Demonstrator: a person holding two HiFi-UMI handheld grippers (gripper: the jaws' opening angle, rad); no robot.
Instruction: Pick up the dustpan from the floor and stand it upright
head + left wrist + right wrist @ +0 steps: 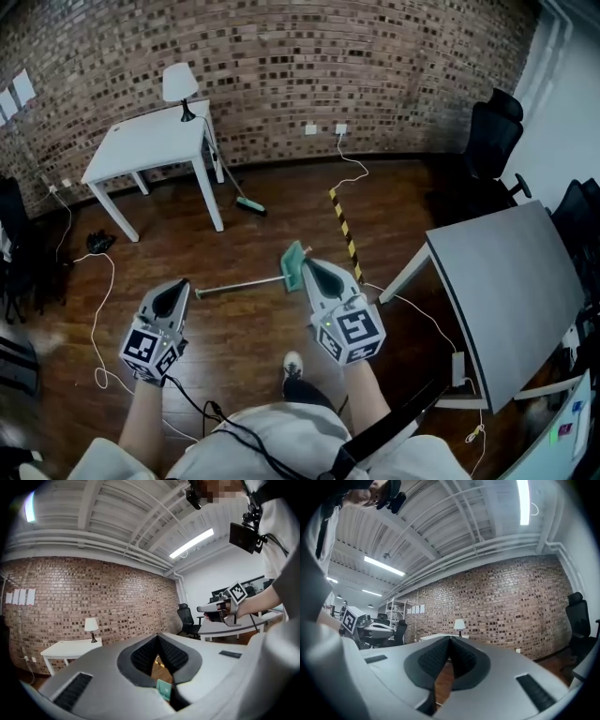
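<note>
The dustpan lies flat on the wooden floor, its teal pan [295, 265] to the right and its long metal handle [239, 285] running left. My left gripper [174, 291] hovers level just above and short of the handle's left end, shut and empty. A sliver of the teal pan [164, 689] shows below its closed jaws in the left gripper view. My right gripper [310, 267] hangs over the near side of the pan, also shut with nothing in it. In the right gripper view the pads [459, 656] meet and only the floor shows beneath.
A white table [150, 141] with a lamp [178, 84] stands at the back left, a broom [240, 193] leaning on it. A grey desk [511, 291] fills the right. Black chairs [492, 141], a striped floor strip [345, 230] and white cables [98, 309] lie around. My shoe [292, 366] is below.
</note>
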